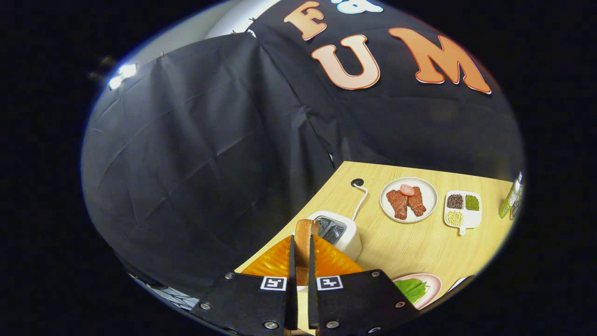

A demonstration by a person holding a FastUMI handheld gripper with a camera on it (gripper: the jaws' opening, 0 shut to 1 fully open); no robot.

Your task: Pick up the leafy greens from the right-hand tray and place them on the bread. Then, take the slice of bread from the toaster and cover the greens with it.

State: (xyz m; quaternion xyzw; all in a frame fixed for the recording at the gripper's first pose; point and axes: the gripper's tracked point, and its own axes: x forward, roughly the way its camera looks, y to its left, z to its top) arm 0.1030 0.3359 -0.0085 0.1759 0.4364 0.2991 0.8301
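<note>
We are holding the slice of bread [303, 233] edge-on between the two fingers of the gripper [301, 254], which are drawn in almost together with both pressing on its flat faces, so that only its crust edge rises above the fingertips. The toaster [343, 233] is sitting just beyond and to the right of the fingers on the wooden table [419, 247], its slots looking empty, and an orange plate [280, 261] is lying directly under the fingers. The leafy greens [411, 288] are showing on a pink-rimmed plate [433, 282] to the right of the gripper body (whether there is bread beneath them we cannot tell, since the gripper body is hiding most of that plate).

We are judging the main risk to be in the laying down: the slice is standing upright in the grip, and if we are releasing it before tilting it flat, it is likely toppling off the greens or landing half over the rim. A thin slice pinched this way may also be twisting or slipping as we swing across. The toaster's cord [361, 203] and the plate of meat [408, 199] are lying well beyond, so we are seeing little danger there.
</note>
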